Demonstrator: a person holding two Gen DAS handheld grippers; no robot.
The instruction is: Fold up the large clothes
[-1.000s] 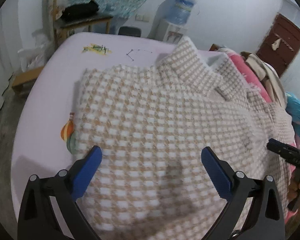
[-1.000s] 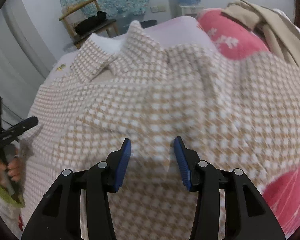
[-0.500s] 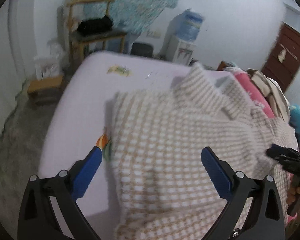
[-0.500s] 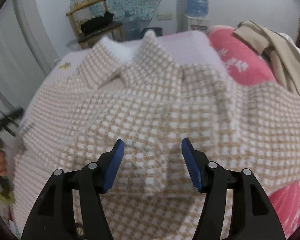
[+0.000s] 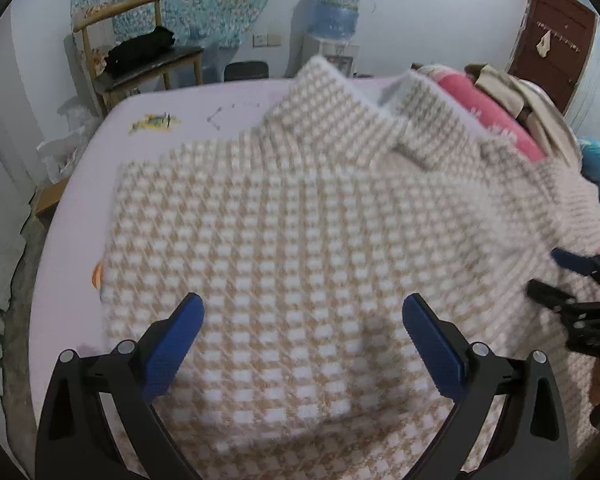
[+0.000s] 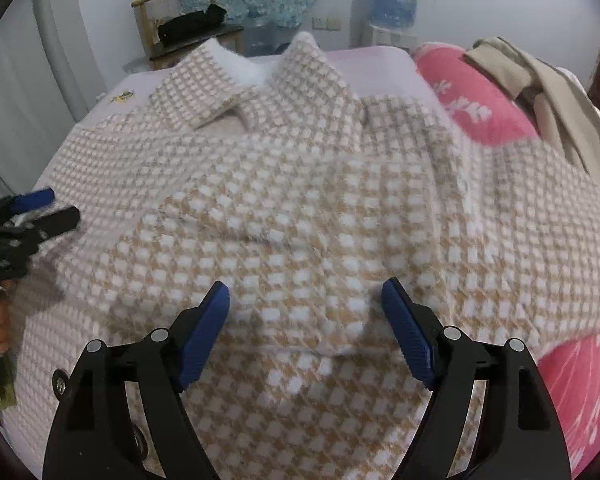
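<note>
A large beige-and-white checked coat (image 5: 300,232) lies spread on the lilac bed (image 5: 80,248), collar at the far end; it also fills the right wrist view (image 6: 300,216). My left gripper (image 5: 302,312) is open and empty, hovering over the coat's lower left part. My right gripper (image 6: 305,300) is open and empty over a raised fold of the coat. Each gripper shows at the edge of the other's view: the right one in the left wrist view (image 5: 556,276), the left one in the right wrist view (image 6: 48,208).
A pink blanket (image 6: 476,108) with beige clothes (image 6: 548,92) piled on it lies along the bed's right side. A wooden chair (image 5: 136,56) and a water dispenser (image 5: 336,20) stand by the far wall. A brown door (image 5: 556,40) is at the right.
My right gripper has opened wider, letting the coat fold drop from between its fingers. My left gripper swung left off the coat and has come back over it, staying open.
</note>
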